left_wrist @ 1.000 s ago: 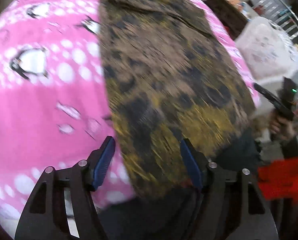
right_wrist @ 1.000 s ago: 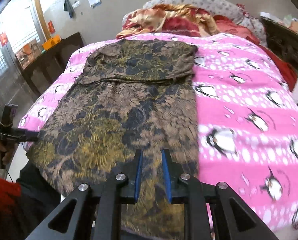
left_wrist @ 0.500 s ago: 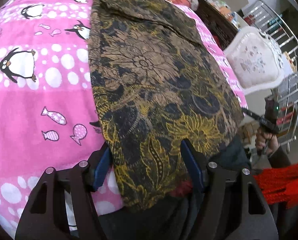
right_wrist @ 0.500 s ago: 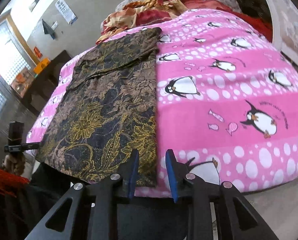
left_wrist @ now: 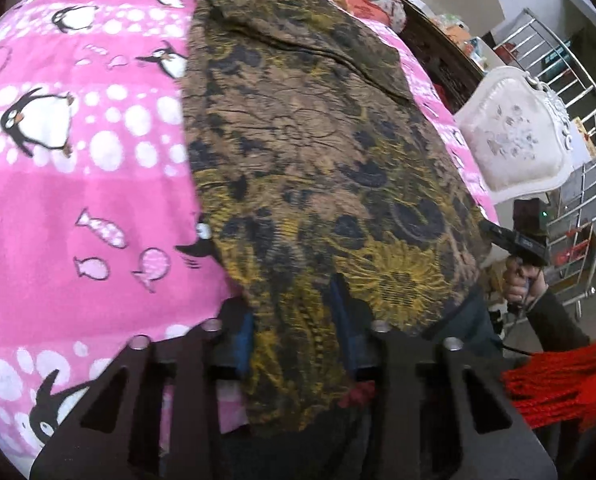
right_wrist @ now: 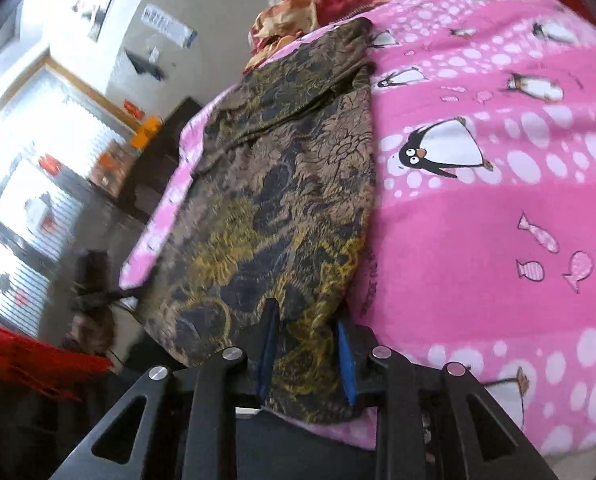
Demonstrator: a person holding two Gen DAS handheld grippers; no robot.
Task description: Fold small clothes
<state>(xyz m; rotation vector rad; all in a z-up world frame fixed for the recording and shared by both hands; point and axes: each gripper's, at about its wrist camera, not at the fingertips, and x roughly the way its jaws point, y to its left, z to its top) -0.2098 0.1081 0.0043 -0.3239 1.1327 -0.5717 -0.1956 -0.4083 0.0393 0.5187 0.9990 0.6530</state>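
A brown, black and yellow floral garment (left_wrist: 318, 152) lies flat on the pink penguin bedspread (left_wrist: 77, 168), its hem hanging over the near bed edge. My left gripper (left_wrist: 293, 320) is open, its blue pads either side of the hem's left corner. In the right wrist view the same garment (right_wrist: 281, 200) runs away from me, and my right gripper (right_wrist: 308, 344) is open with its fingers straddling the hem's right corner. The right gripper also shows in the left wrist view (left_wrist: 514, 240), held off the bed's right side.
A white cushioned chair (left_wrist: 514, 144) and a metal rack (left_wrist: 578, 120) stand right of the bed. Crumpled red and orange bedding (right_wrist: 330, 4) lies at the bed head. A dark wooden cabinet (right_wrist: 153, 164) stands left of the bed. A red knitted sleeve (left_wrist: 558, 380) is at the lower right.
Both grippers have moved down and in to the garment's near hem. The left jaws have narrowed around the hem; the right jaws have widened and now straddle its corner.
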